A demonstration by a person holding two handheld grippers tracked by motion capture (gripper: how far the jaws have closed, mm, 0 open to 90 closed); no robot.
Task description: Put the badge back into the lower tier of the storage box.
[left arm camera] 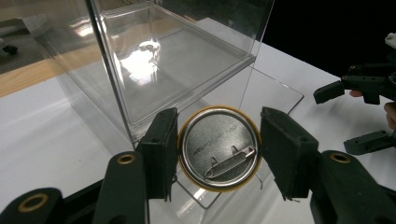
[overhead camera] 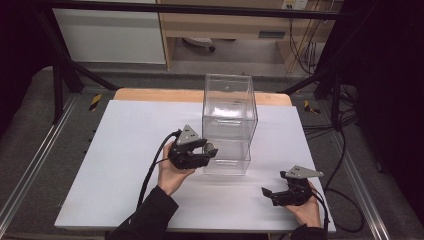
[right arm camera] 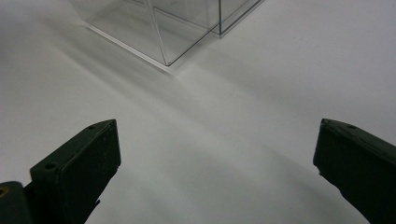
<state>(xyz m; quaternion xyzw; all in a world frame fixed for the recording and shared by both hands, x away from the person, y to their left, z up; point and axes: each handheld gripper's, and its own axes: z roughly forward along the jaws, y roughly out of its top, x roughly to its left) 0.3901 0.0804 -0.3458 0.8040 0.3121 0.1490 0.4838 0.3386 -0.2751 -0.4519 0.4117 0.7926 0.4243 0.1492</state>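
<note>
Jaws of the left gripper (left arm camera: 218, 154) are clamping a round pin-back badge (left arm camera: 218, 148) by its rim, metal back and safety pin facing the camera; its front face is turned away and the small print on the back is too blurred to read. In the high view the badge (overhead camera: 212, 149) is showing as a small grey spot, just at the near left corner of the clear acrylic box (overhead camera: 229, 122), which is standing toward the middle of the white tabletop (overhead camera: 125, 150). Reflections are making it hard to tell which of the box's sides is open. Near the tabletop's front right corner, the right gripper (overhead camera: 272, 195) is holding its jaws wide apart over bare surface, nothing between them.
</note>
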